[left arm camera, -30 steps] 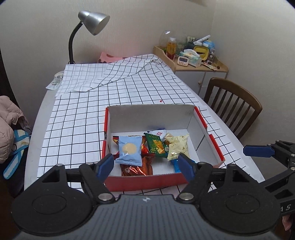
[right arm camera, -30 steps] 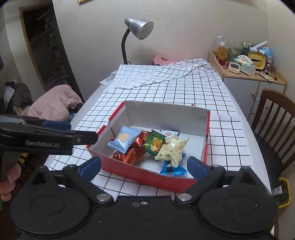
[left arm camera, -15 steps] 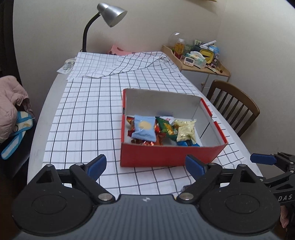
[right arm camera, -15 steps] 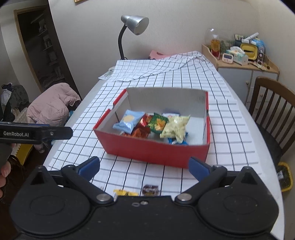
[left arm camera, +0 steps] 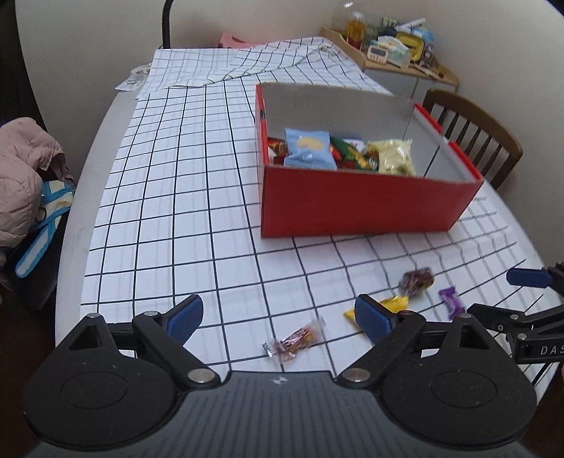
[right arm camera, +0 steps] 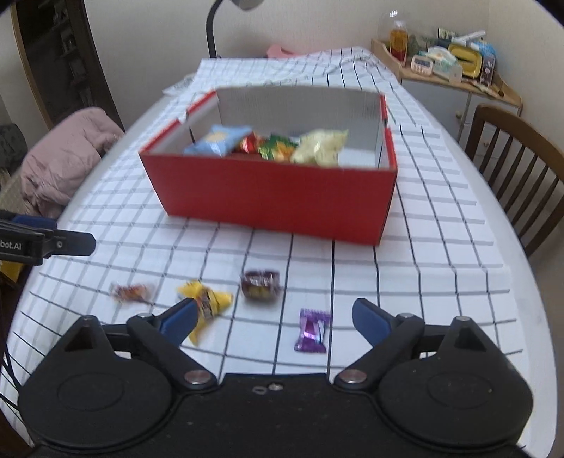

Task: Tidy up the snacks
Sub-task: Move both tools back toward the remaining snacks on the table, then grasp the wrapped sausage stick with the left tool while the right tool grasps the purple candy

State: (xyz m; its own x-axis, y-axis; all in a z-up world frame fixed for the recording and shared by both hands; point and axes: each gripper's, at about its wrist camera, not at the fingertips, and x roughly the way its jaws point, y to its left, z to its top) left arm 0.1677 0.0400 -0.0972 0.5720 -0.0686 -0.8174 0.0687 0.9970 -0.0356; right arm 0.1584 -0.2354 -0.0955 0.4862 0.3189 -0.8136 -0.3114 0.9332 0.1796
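Observation:
A red box (left arm camera: pixel 363 208) (right arm camera: pixel 275 197) stands on the checked tablecloth and holds several snack packets, among them a blue one (left arm camera: pixel 309 149) and a pale yellow one (right arm camera: pixel 319 149). Loose candies lie on the cloth in front of it: a clear red-orange one (left arm camera: pixel 294 341) (right arm camera: pixel 131 292), a yellow one (right arm camera: pixel 206 301) (left arm camera: pixel 391 303), a dark round one (right arm camera: pixel 260 284) (left arm camera: pixel 416 280) and a purple one (right arm camera: pixel 312 330) (left arm camera: pixel 451 299). My left gripper (left arm camera: pixel 278 315) is open and empty above the clear candy. My right gripper (right arm camera: pixel 273 319) is open and empty above the purple candy.
A wooden chair (right arm camera: pixel 518 169) stands at the table's right side. A side shelf (right arm camera: pixel 447 70) with bottles and small items is at the back right. A lamp stem (right arm camera: pixel 211 31) rises at the table's far end. A pink jacket (right arm camera: pixel 67 158) lies to the left.
Both grippers have pulled back from the box and dropped toward the table's near edge, bringing the loose candies into view. Both stay open and empty.

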